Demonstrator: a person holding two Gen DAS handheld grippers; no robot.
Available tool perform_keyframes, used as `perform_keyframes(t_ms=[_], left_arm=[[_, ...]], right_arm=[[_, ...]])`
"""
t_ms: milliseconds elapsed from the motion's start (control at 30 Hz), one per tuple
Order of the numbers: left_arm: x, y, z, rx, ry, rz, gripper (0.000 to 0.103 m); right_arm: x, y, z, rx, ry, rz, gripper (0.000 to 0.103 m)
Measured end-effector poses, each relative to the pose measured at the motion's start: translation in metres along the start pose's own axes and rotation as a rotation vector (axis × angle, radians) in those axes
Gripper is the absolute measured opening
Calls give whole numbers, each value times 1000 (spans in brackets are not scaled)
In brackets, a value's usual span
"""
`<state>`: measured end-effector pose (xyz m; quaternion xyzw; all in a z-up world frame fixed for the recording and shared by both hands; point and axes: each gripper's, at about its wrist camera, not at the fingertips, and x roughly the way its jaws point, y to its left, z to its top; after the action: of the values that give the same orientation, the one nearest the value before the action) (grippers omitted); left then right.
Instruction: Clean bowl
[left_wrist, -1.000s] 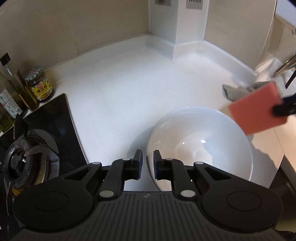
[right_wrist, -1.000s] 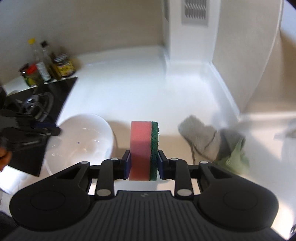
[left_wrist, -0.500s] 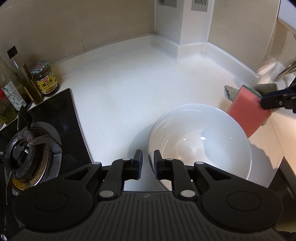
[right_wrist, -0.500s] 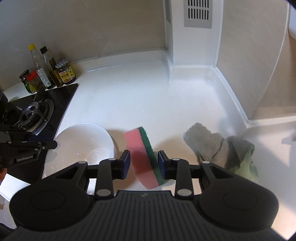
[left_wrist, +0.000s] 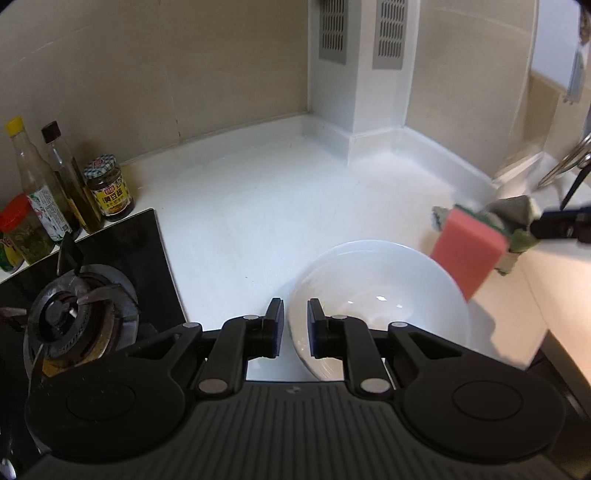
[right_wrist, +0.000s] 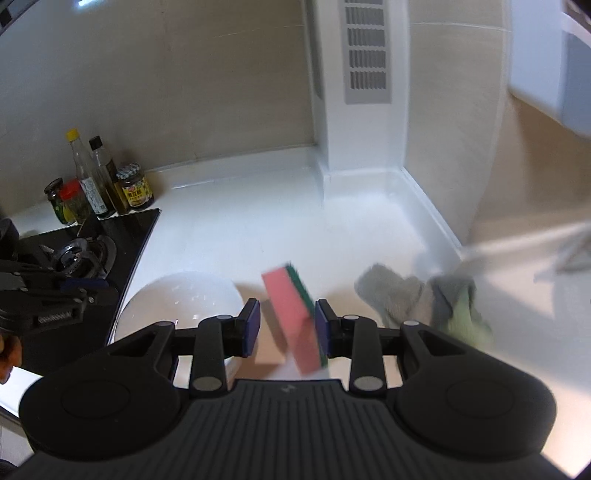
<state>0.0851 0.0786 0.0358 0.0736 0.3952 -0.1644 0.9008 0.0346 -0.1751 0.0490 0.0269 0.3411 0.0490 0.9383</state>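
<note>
Sponge (right_wrist: 295, 317), seemingly loose, beside bowl (right_wrist: 184, 299)

Light is soft, overhead, a bit dim and warm. The glossy white ceramic bowl (left_wrist: 376, 295) shows small specular glints and throws a shadow right onto the white countertop (left_wrist: 258, 221). Right wrist view is motion-blurred: the pink-and-green sponge (right_wrist: 293, 317) and grey crumpled cloth (right_wrist: 402, 295) smear. Fisheye bends walls; corners vignette black.
</note>
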Motion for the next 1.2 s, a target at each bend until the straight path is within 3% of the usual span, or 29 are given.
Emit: perform_keyframes(t_ms=[200,467,700,1200], left_arm=[[-12,-21,-24,-11,33,-16,17],[-9,-46,-45,-171,68,48,18],[-10,-70,-63,-235,89,156,18],[6,-109,-69,-295,117,179,18]], right_arm=[[-1,-4,-42,70,88,-7,28],[18,-19,-27,-18,75,5,28],[24,-12,-30,-181,95,117,28],[23,-25,-51,-254,121,174,28]])
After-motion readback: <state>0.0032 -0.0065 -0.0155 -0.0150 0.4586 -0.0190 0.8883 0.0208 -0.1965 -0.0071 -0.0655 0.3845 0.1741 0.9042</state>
